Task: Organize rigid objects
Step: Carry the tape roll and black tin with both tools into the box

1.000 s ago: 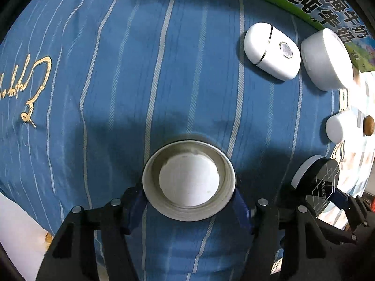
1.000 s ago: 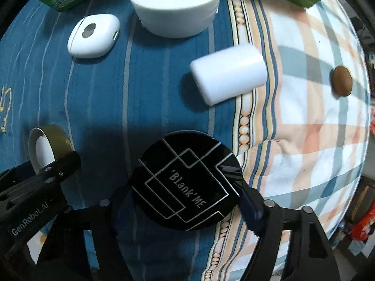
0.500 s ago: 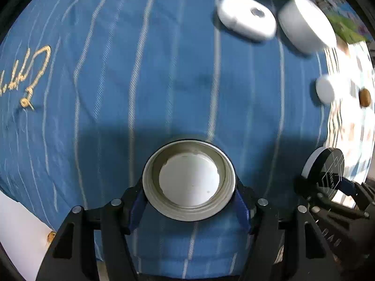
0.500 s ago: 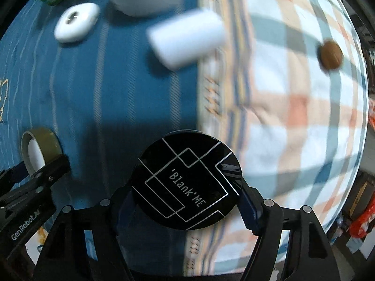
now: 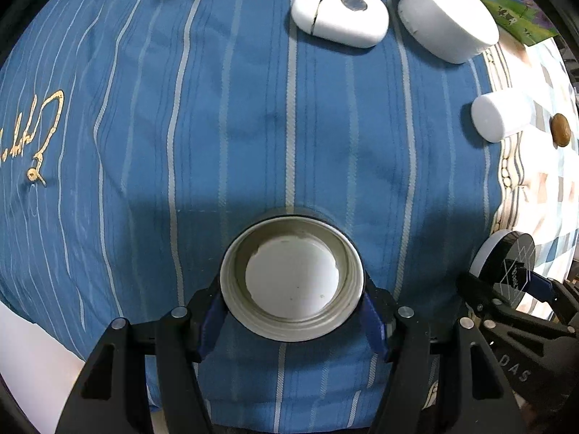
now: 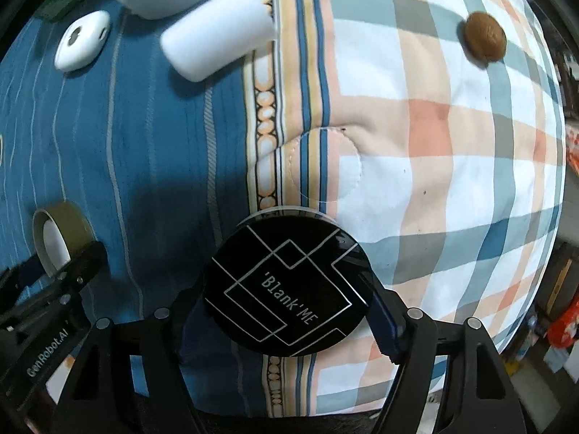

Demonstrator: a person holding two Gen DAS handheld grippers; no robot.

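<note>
My left gripper (image 5: pixel 291 296) points straight down and is shut on a round lid (image 5: pixel 291 282), white inside with an olive-gold wall, held above the blue striped cloth (image 5: pixel 181 108). The right wrist view shows that lid (image 6: pixel 59 233) at the far left. My right gripper (image 6: pixel 287 298) is shut on a black round compact (image 6: pixel 286 282) lettered "Blank ME", held over the seam where blue cloth meets plaid cloth (image 6: pixel 452 144). In the left wrist view the compact (image 5: pixel 506 267) appears at the right edge.
Along the far side lie a white oval case (image 5: pixel 340 14), a white round tub (image 5: pixel 448 18) and a white cylinder (image 5: pixel 499 115) on its side. A brown nut-like ball (image 6: pixel 485 38) rests on the plaid cloth. A green carton (image 5: pixel 521 21) lies behind the tub.
Both grippers have drifted rightward with their objects still held. The right one has passed from over the blue cloth to the plaid seam. The white items slid up and left in both views.
</note>
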